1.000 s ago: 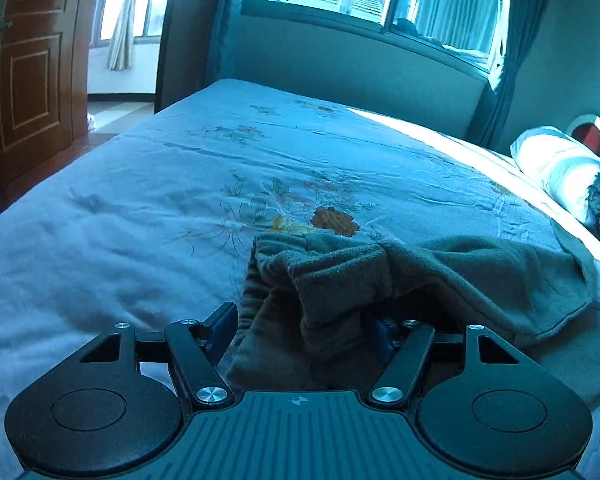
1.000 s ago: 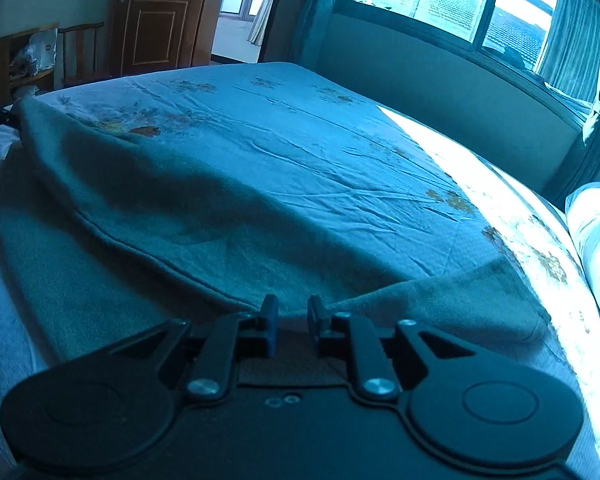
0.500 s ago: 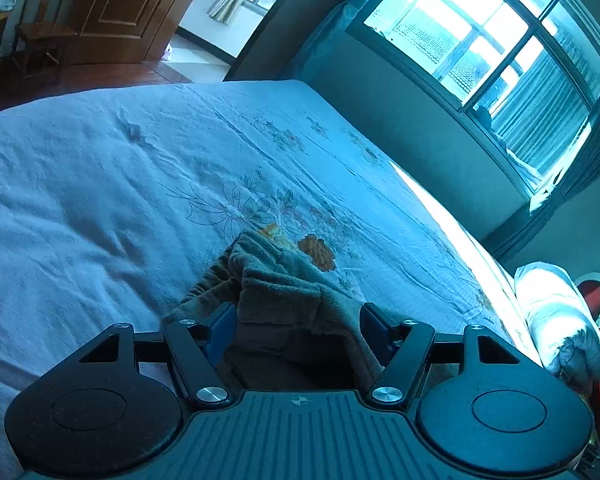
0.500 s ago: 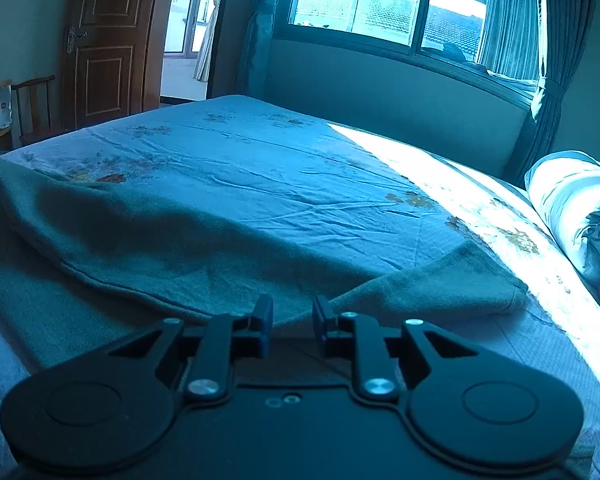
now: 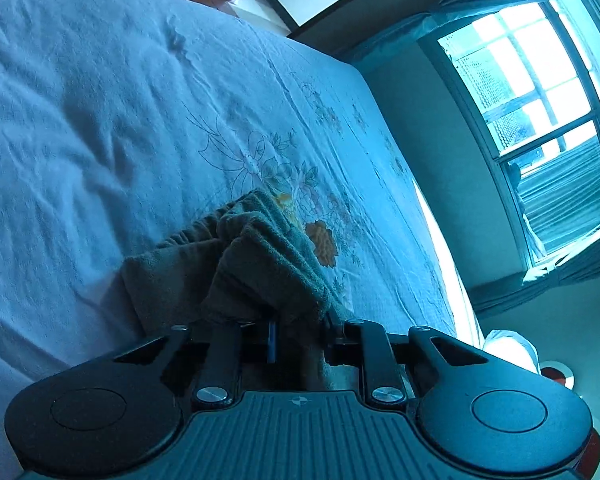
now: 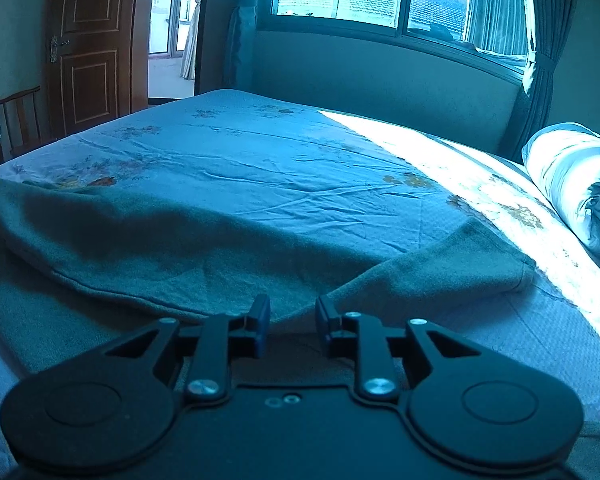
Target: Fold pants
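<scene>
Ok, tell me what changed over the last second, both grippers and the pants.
The left gripper rolled, tilting its view, and closed on the bunched end of the pants, which it straddled open before. The right gripper is opening; the fabric edge lies between its jaws, no longer pinched. The pants stay spread across the bed; the pillow is unmoved.

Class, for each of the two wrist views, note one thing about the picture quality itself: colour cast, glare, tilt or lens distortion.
Left wrist view: heavy blue cast, the frame is rolled so the bed slants, and the window bows from the fisheye. Right wrist view: same blue cast, a sunlit strip of sheet is blown out to white, and the door curves at the frame's edge.
</scene>
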### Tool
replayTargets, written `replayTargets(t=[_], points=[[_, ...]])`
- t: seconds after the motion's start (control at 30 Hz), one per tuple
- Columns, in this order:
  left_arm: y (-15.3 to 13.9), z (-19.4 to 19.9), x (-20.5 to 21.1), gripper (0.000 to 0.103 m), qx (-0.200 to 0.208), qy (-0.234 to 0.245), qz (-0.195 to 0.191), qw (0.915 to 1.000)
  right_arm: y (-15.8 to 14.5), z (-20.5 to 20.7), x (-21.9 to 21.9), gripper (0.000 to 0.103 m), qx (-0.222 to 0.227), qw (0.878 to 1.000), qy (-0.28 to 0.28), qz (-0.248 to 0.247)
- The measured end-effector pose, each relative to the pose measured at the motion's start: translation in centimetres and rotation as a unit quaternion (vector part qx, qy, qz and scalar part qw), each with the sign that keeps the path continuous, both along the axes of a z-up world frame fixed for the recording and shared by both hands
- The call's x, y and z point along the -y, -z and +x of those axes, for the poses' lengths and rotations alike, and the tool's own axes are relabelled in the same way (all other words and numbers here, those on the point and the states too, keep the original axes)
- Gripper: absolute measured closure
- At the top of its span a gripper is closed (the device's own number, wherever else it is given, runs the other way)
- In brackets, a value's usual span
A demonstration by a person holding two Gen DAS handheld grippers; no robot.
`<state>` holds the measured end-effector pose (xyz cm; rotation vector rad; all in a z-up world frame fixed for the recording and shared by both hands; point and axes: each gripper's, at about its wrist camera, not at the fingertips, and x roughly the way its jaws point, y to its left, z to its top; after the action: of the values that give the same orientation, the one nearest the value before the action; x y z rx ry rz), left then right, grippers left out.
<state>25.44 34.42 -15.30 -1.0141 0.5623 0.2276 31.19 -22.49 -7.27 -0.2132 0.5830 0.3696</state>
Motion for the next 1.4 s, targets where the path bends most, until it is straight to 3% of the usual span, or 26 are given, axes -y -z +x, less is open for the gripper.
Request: replayTargets(t=[0.07,0.2,0.37,0.4,0.43,0.5,0.53,0.67,0.77,0.87,0.93,1.03,1.13,1.2,1.23,1.3,1.4], points=[[-0.3,0.2,0.4,0.082,0.007,0.013,0.028,0.9995,0.4,0.7,0.0,0.080,-0.013,1.000,0.013,0.018],[-0.2,0.1,-0.1,0.082,0.018,0.027,0.035,0.9989,2.0,2.4,-0.3,0.071,-0.057,0.996,0.050,0.056],[-0.1,-0.4,-0.7,0.082,0.027,0.053,0.040,0.9975,4.4,4.9,-0.1,0.069,-0.128,0.979,0.115,0.113],[-0.2,-0.3,-0.8,0.082,0.028,0.057,0.040,0.9972,4.9,5.5,0.5,0.078,-0.148,0.971,0.120,0.147],[-0.4,-0.1,-1.0,0.082,0.030,0.065,0.043,0.9965,5.6,6.3,1.4,0.103,-0.177,0.955,0.123,0.201],[-1.0,0.5,-1.2,0.082,0.034,0.081,0.047,0.9950,6.1,7.1,2.6,0.103,-0.196,0.939,0.127,0.254],[-1.4,1.0,-1.4,0.082,0.042,0.093,0.046,0.9938,5.8,7.2,2.9,0.103,-0.189,0.938,0.123,0.264],[-4.9,4.2,-2.5,0.082,0.099,0.147,0.065,0.9820,1.4,6.0,2.9,0.103,-0.111,0.956,0.080,0.260],[-8.1,7.8,-3.7,0.082,0.129,0.181,0.096,0.9702,-2.4,5.8,3.3,0.103,-0.059,0.960,0.070,0.263],[-10.2,11.0,-4.5,0.082,0.147,0.198,0.105,0.9633,-5.3,6.2,3.8,0.103,-0.035,0.960,0.070,0.269],[-9.8,11.6,-4.8,0.082,0.155,0.215,0.096,0.9594,-6.0,5.6,3.8,0.103,-0.036,0.963,0.063,0.261],[-6.1,9.2,-4.9,0.082,0.095,0.244,0.109,0.9591,-3.6,2.6,3.4,0.103,-0.072,0.969,0.045,0.232],[-1.7,5.4,-5.3,0.082,0.034,0.272,0.128,0.9531,0.9,-1.9,1.1,0.103,-0.108,0.984,0.004,0.143],[0.5,3.3,-5.9,0.082,0.001,0.278,0.127,0.9519,3.3,-3.5,0.0,0.103,-0.128,0.985,-0.004,0.117],[1.0,2.6,-6.1,0.082,-0.004,0.277,0.124,0.9530,4.0,-3.8,-0.2,0.103,-0.129,0.986,-0.001,0.109],[1.3,1.5,-6.6,0.082,0.011,0.268,0.106,0.9575,4.3,-4.2,0.2,0.103,-0.135,0.981,0.018,0.138],[-0.2,1.4,-6.7,0.082,0.029,0.265,0.109,0.9577,2.2,-4.3,0.3,0.103,-0.104,0.981,0.021,0.160]])
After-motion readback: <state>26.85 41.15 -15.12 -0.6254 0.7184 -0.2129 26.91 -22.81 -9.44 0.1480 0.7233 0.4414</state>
